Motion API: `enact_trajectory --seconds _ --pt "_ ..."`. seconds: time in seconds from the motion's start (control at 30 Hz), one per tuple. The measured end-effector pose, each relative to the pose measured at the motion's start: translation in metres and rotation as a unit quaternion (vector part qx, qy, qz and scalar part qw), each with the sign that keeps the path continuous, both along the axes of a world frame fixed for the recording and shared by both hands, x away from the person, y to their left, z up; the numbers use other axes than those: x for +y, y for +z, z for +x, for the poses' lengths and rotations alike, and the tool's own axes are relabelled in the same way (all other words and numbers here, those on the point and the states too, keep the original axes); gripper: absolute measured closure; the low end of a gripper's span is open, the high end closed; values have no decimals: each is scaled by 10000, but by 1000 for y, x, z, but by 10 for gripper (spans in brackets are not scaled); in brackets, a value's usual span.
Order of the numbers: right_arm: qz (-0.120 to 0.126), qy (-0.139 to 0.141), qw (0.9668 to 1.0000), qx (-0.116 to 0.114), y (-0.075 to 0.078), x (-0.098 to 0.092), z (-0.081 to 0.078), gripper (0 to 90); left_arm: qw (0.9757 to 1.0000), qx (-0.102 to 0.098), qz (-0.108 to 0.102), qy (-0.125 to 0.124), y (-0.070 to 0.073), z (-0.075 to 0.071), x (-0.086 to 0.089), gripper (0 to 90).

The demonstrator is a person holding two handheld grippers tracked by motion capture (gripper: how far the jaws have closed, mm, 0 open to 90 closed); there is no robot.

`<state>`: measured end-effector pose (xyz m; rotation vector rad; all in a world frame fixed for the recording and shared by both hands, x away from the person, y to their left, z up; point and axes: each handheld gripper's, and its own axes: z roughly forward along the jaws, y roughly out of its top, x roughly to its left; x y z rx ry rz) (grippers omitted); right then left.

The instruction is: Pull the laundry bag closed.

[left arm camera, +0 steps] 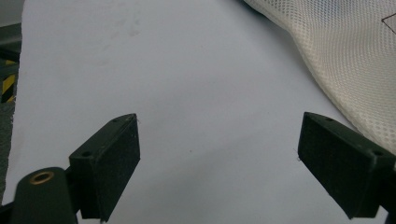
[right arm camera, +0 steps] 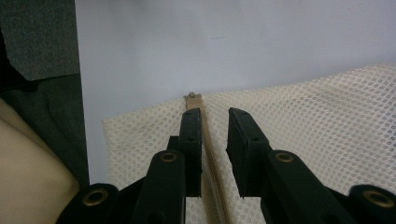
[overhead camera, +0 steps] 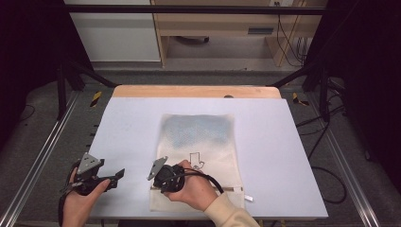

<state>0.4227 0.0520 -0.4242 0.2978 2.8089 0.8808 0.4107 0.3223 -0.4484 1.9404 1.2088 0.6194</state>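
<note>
Cream mesh bag [overhead camera: 198,156] lies flat on the white bench [overhead camera: 127,127], its tan zipper [right arm camera: 212,154] running between the jaws of the right hand-held gripper [right arm camera: 214,116]. Those jaws are nearly together, a narrow gap left, astride the zipper near its end stop; whether they pinch it I cannot tell. Left hand-held gripper [left arm camera: 217,140] stands wide apart over bare bench, the bag just beside its right jaw.

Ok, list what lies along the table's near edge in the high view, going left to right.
Left gripper → right gripper → mesh bag → zip pull tab.
</note>
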Motion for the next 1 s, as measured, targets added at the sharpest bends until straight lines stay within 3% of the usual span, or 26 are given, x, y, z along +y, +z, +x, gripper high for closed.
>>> enact_trajectory --seconds 0.2,0.47,0.63,0.73,0.83,1.0 --pt "124 6 9999 55 2 -3 2 776 10000 -36 87 5 0 -1 0 165" --pt "287 -6 9992 269 -1 3 5 713 10000 -8 -79 10 3 -2 0 159" --pt "180 121 9990 400 -10 15 6 688 9999 -70 -110 -21 4 -4 0 158" --pt "-20 142 9987 490 -17 21 10 699 9998 -72 -156 -55 4 -4 0 158" --pt "-236 76 9982 552 -23 27 13 807 9994 -21 -336 -105 4 -4 0 156" --pt "-150 128 9976 657 -14 24 13 816 9982 115 -498 -306 6 -13 -5 157"
